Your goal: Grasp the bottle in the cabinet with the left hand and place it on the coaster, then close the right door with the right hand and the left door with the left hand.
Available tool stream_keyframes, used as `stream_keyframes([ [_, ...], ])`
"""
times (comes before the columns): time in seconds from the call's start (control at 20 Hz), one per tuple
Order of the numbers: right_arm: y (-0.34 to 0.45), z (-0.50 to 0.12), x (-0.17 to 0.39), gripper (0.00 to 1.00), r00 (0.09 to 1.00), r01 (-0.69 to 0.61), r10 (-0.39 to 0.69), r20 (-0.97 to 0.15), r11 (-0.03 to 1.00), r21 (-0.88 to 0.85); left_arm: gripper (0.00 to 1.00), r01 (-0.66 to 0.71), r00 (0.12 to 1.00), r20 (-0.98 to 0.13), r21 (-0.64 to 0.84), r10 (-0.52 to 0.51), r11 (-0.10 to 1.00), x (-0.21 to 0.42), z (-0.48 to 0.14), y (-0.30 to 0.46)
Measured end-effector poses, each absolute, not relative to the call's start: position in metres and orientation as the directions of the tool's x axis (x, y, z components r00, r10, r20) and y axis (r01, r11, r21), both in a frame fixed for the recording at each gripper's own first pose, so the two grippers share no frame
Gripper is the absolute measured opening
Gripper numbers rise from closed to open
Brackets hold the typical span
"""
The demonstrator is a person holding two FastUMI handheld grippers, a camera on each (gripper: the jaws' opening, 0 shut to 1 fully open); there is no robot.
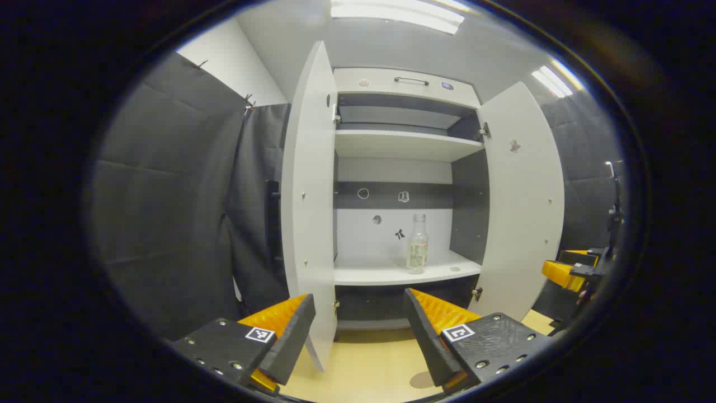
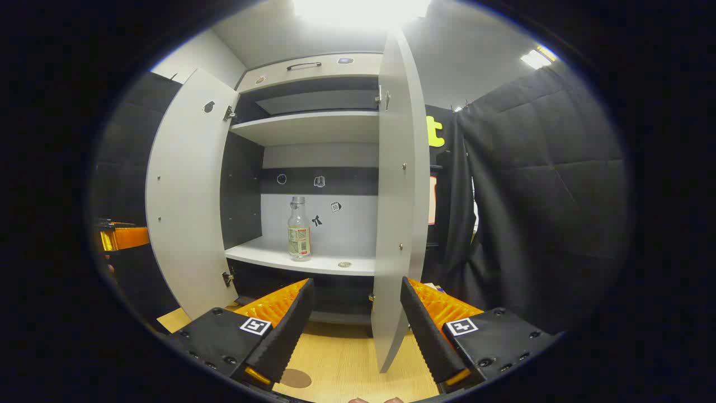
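Note:
A clear bottle (image 1: 417, 244) with a paper label stands upright on the lower shelf of the open cabinet (image 1: 403, 274), toward its right side; the right gripper view has the bottle (image 2: 299, 229) too. Both doors stand wide open: the left door (image 1: 309, 190) and the right door (image 1: 523, 196). A round brown coaster (image 1: 420, 380) lies on the wooden tabletop in front of the cabinet, the same coaster (image 2: 295, 378) low between views. My left gripper (image 1: 358, 330) is open and well short of the shelf. My right gripper (image 2: 356, 324) is open, its fingers straddling the right door's edge (image 2: 394, 212) from a distance.
The cabinet's upper shelf (image 1: 405, 145) is bare, with a handle (image 1: 411, 80) on the top panel. A small round disc (image 2: 344, 264) lies on the lower shelf. Black padded walls close both sides. The other gripper (image 1: 570, 271) shows at far right.

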State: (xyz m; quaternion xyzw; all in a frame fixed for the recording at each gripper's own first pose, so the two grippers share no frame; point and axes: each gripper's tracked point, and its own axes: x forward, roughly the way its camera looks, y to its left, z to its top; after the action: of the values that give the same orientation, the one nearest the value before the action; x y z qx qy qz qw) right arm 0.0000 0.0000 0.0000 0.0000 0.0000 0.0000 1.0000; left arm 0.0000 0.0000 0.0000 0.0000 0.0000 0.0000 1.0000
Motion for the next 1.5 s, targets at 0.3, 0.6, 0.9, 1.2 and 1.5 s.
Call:
stream_keyframes([
  [0.3, 0.001, 0.005, -0.003, 0.96, 1.000, 0.011, -0.011, 0.012, 1.000, 0.011, 0.94, 0.014, 1.000, 0.001, -0.005, -0.014, 1.000, 0.000, -0.003, -0.007],
  [0.6, -0.005, 0.001, -0.008, 0.96, 0.999, 0.034, -0.034, 0.003, 0.999, 0.010, 0.92, 0.028, 1.000, 0.005, -0.015, -0.028, 0.999, 0.002, -0.003, -0.009],
  [0.9, -0.028, 0.002, -0.015, 0.98, 0.993, 0.118, -0.119, 0.019, 0.992, 0.035, 0.93, 0.073, 0.997, 0.008, 0.023, -0.073, 0.997, 0.014, 0.004, -0.020],
  [1.2, -0.063, -0.002, -0.036, 0.98, 0.969, 0.244, -0.245, 0.019, 0.969, 0.045, 0.94, 0.167, 0.986, 0.010, -0.011, -0.167, 0.986, 0.055, 0.011, -0.055],
  [1.5, -0.112, -0.016, -0.063, 0.98, 0.916, 0.400, -0.401, -0.007, 0.915, 0.054, 0.94, 0.258, 0.966, 0.027, 0.000, -0.258, 0.966, 0.126, 0.028, -0.097],
])
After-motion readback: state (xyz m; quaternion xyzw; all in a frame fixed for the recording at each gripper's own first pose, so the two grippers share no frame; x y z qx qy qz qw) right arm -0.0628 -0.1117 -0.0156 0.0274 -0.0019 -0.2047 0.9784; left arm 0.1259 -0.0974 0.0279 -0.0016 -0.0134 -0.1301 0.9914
